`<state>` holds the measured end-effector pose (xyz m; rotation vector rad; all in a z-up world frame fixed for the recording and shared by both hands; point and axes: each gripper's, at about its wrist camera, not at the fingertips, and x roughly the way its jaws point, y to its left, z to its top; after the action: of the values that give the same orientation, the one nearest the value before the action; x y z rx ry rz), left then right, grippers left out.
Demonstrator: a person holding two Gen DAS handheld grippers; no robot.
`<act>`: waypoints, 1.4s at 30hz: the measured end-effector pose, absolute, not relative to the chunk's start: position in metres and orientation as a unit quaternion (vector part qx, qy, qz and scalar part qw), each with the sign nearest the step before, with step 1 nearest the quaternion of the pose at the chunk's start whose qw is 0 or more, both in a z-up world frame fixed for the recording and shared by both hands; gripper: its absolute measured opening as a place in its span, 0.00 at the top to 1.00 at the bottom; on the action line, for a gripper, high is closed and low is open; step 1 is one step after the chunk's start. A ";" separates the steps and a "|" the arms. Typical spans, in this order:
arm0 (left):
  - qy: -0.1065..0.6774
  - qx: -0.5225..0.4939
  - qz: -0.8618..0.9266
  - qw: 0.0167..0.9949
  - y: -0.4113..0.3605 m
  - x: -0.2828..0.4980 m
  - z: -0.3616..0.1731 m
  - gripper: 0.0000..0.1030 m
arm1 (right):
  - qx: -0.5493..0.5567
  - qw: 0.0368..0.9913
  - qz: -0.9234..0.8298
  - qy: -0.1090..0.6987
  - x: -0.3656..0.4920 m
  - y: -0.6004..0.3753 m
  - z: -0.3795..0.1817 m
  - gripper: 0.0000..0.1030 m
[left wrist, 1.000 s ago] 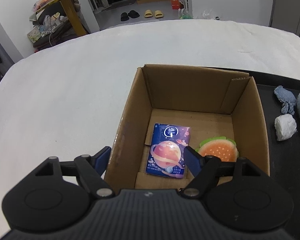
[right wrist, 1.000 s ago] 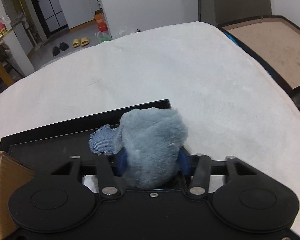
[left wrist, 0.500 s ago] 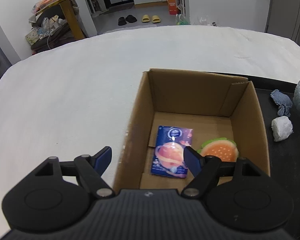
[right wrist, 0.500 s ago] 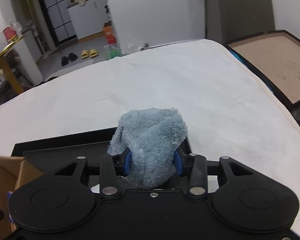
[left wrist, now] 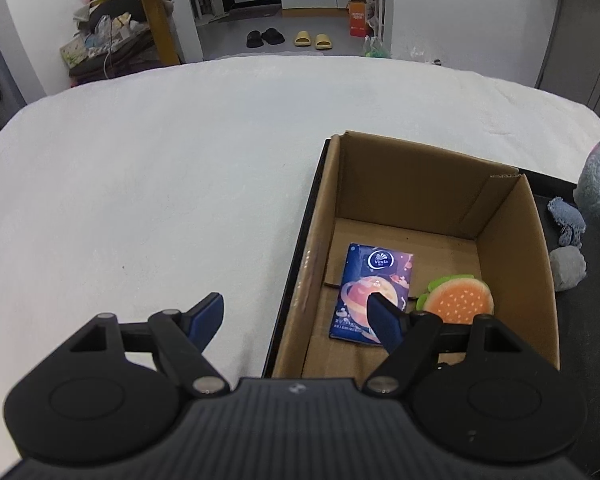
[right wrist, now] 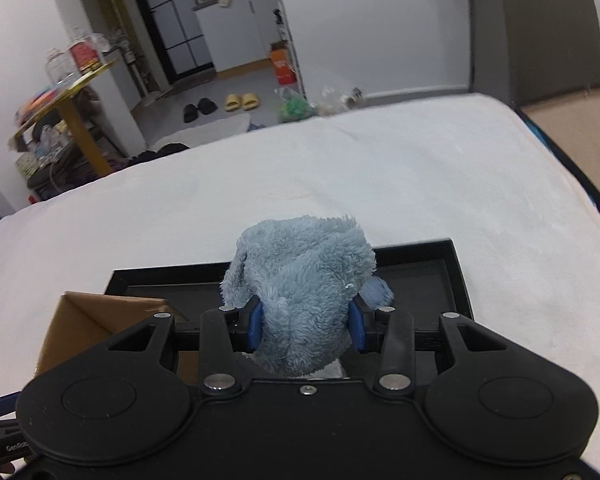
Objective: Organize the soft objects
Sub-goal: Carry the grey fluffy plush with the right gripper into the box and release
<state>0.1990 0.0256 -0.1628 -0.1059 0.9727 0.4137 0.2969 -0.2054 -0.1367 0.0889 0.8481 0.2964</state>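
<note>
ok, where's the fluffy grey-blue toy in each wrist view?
Left wrist: fluffy toy at the far right edge, above the black tray, right of the cardboard box.
Right wrist: centre, pinched between the right gripper pads, over the tray.
Shared landmark: the cardboard box, low left in the right wrist view.

- Lived-in home, seemingly a bedroom opening onto an entry and kitchen area.
- White bed cover point(left wrist: 148, 168) as work surface.
- Black slippers point(left wrist: 265, 37) and yellow slippers point(left wrist: 312, 40) on grey floor.
- Yellow-legged table point(left wrist: 156, 20) heaped with clutter.
- White cabinets point(right wrist: 236, 28) with a crowded countertop.
</note>
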 end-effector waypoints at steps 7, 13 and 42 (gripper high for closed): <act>0.463 -0.071 0.193 0.862 0.032 0.190 -0.165 0.25 | 0.024 0.902 0.187 0.388 0.282 -0.179 -0.120 0.61; 0.451 -0.078 0.183 0.870 0.034 0.185 -0.164 0.29 | -0.001 0.899 0.216 0.382 0.268 -0.152 -0.114 0.61; 0.448 -0.130 0.151 0.871 0.054 0.180 -0.179 0.88 | -0.057 0.875 0.270 0.398 0.239 -0.085 -0.118 0.61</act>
<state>0.1801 0.0537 -0.1785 -0.2708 0.9371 0.3155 0.2388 -0.0853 -0.1179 -0.1196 0.8301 0.5645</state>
